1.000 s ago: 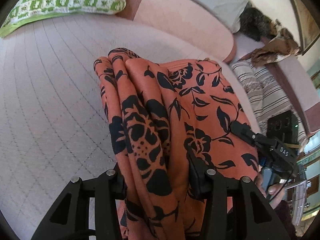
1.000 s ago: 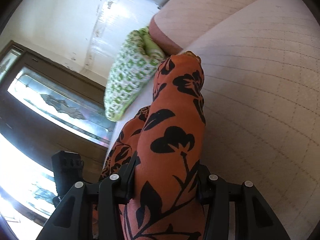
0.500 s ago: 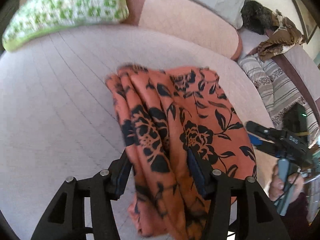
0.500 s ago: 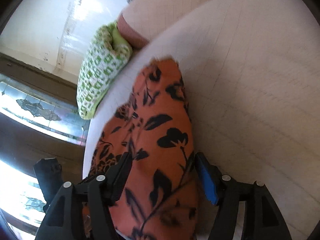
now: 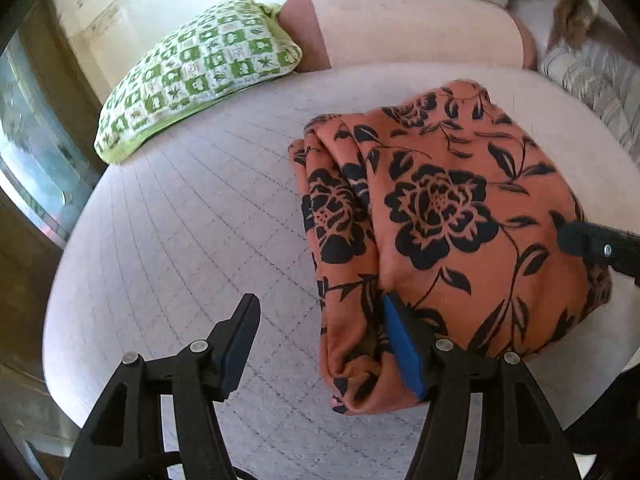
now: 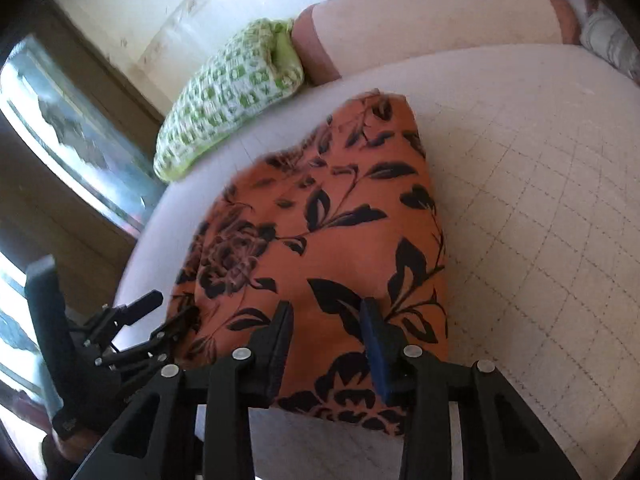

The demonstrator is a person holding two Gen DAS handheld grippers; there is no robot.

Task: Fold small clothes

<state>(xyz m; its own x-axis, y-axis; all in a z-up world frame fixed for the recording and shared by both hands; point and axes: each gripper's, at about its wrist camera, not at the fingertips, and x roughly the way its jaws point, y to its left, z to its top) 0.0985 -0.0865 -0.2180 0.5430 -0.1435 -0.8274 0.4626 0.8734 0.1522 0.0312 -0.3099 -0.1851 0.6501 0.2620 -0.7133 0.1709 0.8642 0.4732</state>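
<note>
While folded orange cloth [image 5: 448,216] lies mid-frame on pink cushion [image 5: 192,216], my left gripper [image 5: 320,320] opening, empty; right gripper [image 6: 326,316] closing, pads apart, off cloth.

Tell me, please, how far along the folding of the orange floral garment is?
Done: the orange floral garment lies on the pink cushion as a compact folded bundle. In hand: the left tool is opening, with nothing pinched; the right tool is closing over the near edge. Left: perhaps tidying the bunched left side.

Right gripper [image 5: 596,246]: only a tip shows at the left wrist view's edge. Brown heap [image 5: 576,20] top right is blurred, unidentifiable. Folded cloth's [image 6: 320,240] near edge is hidden behind the right jaws.
</note>
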